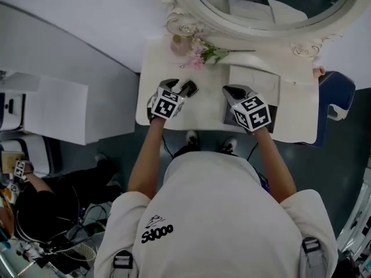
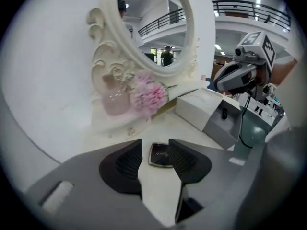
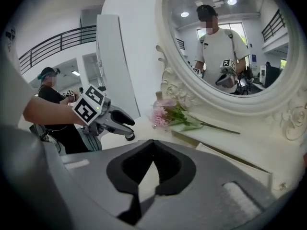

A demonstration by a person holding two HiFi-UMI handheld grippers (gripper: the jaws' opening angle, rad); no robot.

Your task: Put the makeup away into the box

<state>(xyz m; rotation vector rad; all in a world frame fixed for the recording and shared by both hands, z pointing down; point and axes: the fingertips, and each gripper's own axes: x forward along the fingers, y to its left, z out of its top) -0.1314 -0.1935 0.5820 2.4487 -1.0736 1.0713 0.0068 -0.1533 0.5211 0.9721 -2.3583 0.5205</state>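
1. While your left gripper (image 2: pixel 156 147) points down at the tabletop, its jaws stand apart and clamp nothing.
2. At their tips you can see the makeup compact (image 2: pixel 160 155), dark and square with a metallic rim. It lies flat on the white dressing table (image 1: pixel 152 113) and is not in the box.
3. Your right gripper (image 3: pixel 152 143) has its jaws closed tip to tip with nothing between them. In the head view it sits over the front part of the box.
4. That white box (image 2: pixel 199 107) stands open on the table, to the right of the compact. Its grey inner tray (image 2: pixel 225 128) is pulled out, with a small dark item inside that is too small to name.
5. Farther back, pink flowers (image 2: pixel 148 96) and a pink bottle (image 2: pixel 112 99) rest at the foot of the ornate oval mirror (image 2: pixel 153 28).
6. Your own reflection, holding both grippers, shows in that mirror in the right gripper view.
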